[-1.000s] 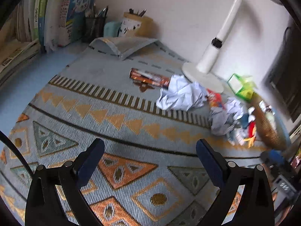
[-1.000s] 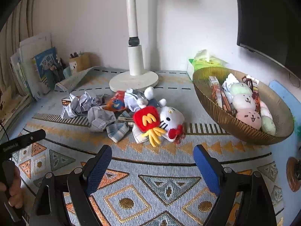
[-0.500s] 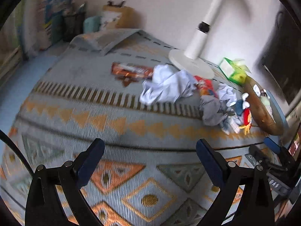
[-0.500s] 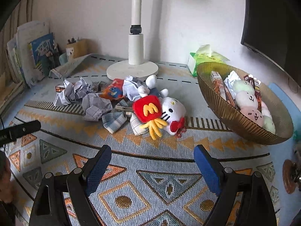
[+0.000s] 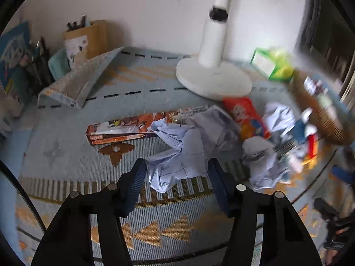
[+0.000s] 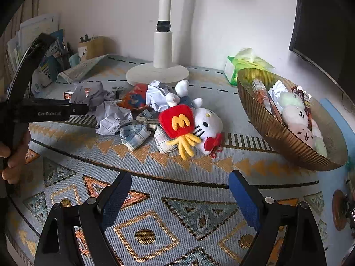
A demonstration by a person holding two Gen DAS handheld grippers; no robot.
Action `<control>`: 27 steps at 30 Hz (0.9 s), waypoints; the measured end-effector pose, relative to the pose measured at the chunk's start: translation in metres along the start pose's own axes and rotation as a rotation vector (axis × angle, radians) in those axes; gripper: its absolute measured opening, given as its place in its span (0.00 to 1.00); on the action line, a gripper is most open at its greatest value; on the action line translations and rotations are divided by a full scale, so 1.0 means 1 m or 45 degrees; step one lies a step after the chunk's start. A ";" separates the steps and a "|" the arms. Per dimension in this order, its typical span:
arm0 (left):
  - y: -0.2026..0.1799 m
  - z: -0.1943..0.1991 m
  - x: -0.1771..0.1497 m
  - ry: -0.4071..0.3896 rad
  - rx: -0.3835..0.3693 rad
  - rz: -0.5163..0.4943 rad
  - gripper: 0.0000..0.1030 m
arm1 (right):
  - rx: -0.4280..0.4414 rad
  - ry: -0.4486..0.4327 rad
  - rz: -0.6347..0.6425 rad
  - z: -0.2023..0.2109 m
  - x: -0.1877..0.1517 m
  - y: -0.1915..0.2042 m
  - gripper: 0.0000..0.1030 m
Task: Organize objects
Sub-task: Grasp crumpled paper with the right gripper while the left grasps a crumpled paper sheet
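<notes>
Left tongs (image 5: 176, 171) closing round crumpled paper (image 5: 177, 155) – ribbed pads

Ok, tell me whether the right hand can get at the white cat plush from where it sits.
Probably yes: the right tool is open over bare rug, and nothing lies between it and the cat plush, whose near side is clear.

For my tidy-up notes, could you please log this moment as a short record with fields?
surface: patterned woven mat
left gripper: jaws just closing around crumpled paper, firm contact unclear
right gripper: open, empty, over bare mat
clutter pile: Hello Kitty plush, red fries plush, paper balls
basket: round plush toys, snack packets
behind: white stand base
</notes>
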State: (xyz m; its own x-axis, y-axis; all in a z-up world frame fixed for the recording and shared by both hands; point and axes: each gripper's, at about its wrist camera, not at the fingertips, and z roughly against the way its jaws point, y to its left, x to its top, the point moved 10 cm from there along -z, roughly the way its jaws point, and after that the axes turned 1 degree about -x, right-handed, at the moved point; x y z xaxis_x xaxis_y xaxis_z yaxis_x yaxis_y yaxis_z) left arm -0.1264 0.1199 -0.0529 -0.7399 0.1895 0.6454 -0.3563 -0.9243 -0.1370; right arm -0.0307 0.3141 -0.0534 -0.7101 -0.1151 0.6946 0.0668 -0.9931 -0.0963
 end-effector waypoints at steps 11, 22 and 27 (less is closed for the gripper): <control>0.043 0.026 0.001 -0.161 -0.062 0.258 0.52 | 0.206 0.076 0.044 0.005 0.041 0.067 0.86; 0.062 0.028 0.004 -0.190 0.002 0.335 0.52 | 0.159 0.179 0.123 -0.059 0.064 0.104 0.59; 0.060 0.029 0.004 -0.204 0.032 0.302 0.52 | 0.154 0.144 0.137 -0.054 0.061 0.104 0.49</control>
State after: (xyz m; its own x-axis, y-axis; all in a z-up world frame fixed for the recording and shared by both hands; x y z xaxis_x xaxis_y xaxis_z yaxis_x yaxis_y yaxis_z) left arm -0.1344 0.0555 -0.0368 -0.7003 -0.0859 0.7086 -0.1684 -0.9448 -0.2810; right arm -0.1053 0.2045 -0.0598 -0.7684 -0.2239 0.5995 0.2251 -0.9715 -0.0743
